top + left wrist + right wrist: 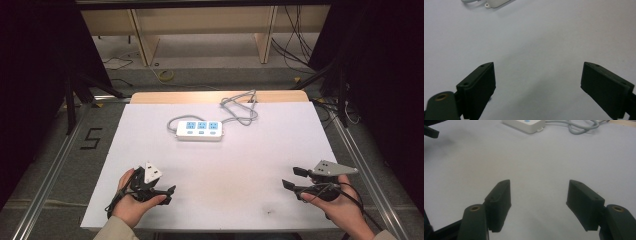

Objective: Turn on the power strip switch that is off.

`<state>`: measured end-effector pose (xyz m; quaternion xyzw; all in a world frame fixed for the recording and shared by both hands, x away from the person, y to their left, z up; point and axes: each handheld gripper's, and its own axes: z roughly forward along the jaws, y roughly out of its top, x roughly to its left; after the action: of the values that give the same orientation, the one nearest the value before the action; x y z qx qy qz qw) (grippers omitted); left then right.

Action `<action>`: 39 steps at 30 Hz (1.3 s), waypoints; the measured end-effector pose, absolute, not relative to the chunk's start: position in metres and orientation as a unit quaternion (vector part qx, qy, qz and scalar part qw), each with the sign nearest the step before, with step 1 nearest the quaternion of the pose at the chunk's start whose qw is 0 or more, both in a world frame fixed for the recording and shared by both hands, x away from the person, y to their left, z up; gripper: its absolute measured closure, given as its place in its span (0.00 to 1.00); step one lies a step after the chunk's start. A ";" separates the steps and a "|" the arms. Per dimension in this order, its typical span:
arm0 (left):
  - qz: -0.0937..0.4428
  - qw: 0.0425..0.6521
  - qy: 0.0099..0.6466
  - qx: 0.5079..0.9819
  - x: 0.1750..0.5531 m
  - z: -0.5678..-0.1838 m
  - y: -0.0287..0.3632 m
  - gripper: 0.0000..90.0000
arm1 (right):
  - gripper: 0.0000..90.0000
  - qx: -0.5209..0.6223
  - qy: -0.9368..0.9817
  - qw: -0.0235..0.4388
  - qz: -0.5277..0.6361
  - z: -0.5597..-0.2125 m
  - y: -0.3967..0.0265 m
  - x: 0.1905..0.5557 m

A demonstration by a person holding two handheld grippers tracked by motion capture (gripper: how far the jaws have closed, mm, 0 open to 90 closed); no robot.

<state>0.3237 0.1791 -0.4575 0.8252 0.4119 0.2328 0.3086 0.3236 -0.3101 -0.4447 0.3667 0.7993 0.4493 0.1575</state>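
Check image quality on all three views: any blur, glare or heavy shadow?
High view: even light on the white table, dark corners, power strip sharp, no glare. Left gripper view: left gripper jaws soft-edged, faint shadow under them. Right gripper view: right gripper jaws slightly soft, the strip's cable legible.

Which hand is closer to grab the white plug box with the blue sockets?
Probably the left gripper, though it's close. The power strip lies left of the table's middle, so it sits nearer that side than the right gripper. Both grippers are open, empty and at the table's near edge.
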 end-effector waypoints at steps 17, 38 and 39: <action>0.259 0.322 0.427 0.804 0.329 -0.446 0.176 0.47 | 0.40 0.370 0.799 0.160 0.446 -0.445 -0.311 0.323; 0.252 0.322 0.438 0.801 0.364 -0.434 0.150 1.00 | 0.40 0.372 0.800 0.160 0.443 -0.448 -0.311 0.324; 0.251 0.321 0.436 0.802 0.366 -0.433 0.150 1.00 | 0.40 0.373 0.800 0.159 0.443 -0.448 -0.311 0.324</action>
<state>0.3661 0.1496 -0.4333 0.8022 0.4363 0.2513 0.3207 0.3235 -0.3106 -0.4478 0.3726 0.7996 0.4432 0.1594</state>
